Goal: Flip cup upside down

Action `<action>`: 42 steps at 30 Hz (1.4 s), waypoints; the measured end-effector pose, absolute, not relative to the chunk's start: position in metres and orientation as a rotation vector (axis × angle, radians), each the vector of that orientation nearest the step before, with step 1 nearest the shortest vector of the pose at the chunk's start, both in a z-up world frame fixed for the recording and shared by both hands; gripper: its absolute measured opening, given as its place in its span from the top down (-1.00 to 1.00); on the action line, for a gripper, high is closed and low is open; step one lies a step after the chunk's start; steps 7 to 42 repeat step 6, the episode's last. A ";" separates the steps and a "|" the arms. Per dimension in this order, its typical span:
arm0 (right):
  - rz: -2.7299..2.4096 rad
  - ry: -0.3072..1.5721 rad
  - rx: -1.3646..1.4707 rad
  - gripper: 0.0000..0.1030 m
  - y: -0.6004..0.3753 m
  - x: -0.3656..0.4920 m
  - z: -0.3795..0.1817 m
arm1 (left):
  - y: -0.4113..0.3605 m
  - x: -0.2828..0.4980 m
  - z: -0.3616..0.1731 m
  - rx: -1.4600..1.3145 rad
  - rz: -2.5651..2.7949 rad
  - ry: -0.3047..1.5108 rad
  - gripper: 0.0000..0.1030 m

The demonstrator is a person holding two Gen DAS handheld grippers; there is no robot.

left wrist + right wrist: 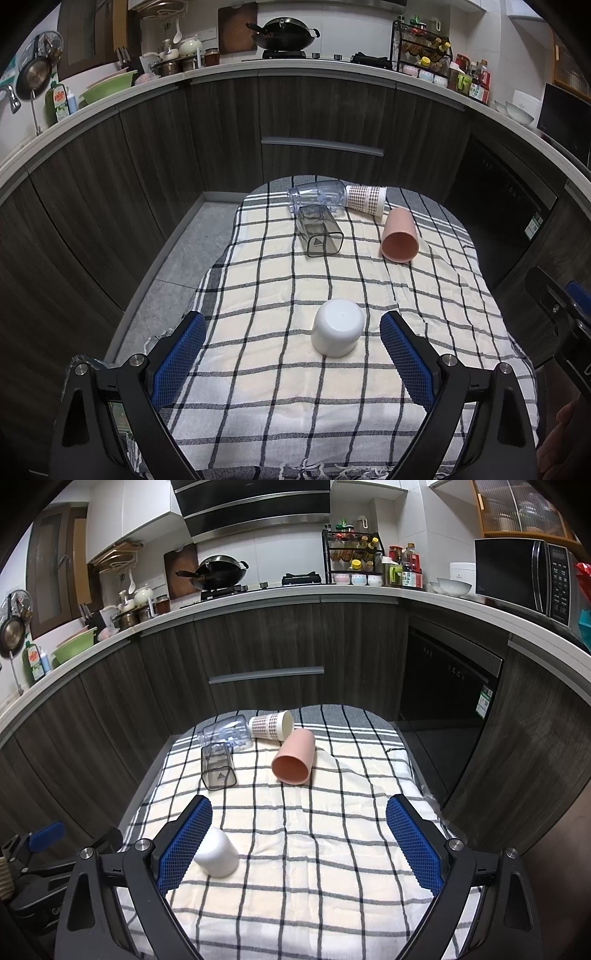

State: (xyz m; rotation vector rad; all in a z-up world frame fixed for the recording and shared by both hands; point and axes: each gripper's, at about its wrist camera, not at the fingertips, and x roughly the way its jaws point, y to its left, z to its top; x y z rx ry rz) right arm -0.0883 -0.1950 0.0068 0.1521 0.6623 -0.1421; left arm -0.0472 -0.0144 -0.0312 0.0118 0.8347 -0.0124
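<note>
left wrist view: the white cup (338, 328) is seen base-up on the checked cloth (258, 406), between the wide-open, empty fingers of the left hand-held gripper (291, 325). the right hand-held gripper (299, 810) is likewise spread with nothing held. the cup is judged light, rigid plastic, smooth and somewhat slippery; it is best pinched across its side walls at mid-height.
</note>
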 end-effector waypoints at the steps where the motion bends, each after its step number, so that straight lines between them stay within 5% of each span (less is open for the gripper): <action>1: -0.143 0.662 0.151 -0.85 -0.195 -0.088 0.007 | -0.015 -0.046 -0.033 0.009 -0.016 0.842 -0.87; 42: -0.143 0.670 0.150 -0.85 -0.193 -0.087 0.003 | -0.015 -0.045 -0.038 0.011 -0.010 0.857 -0.93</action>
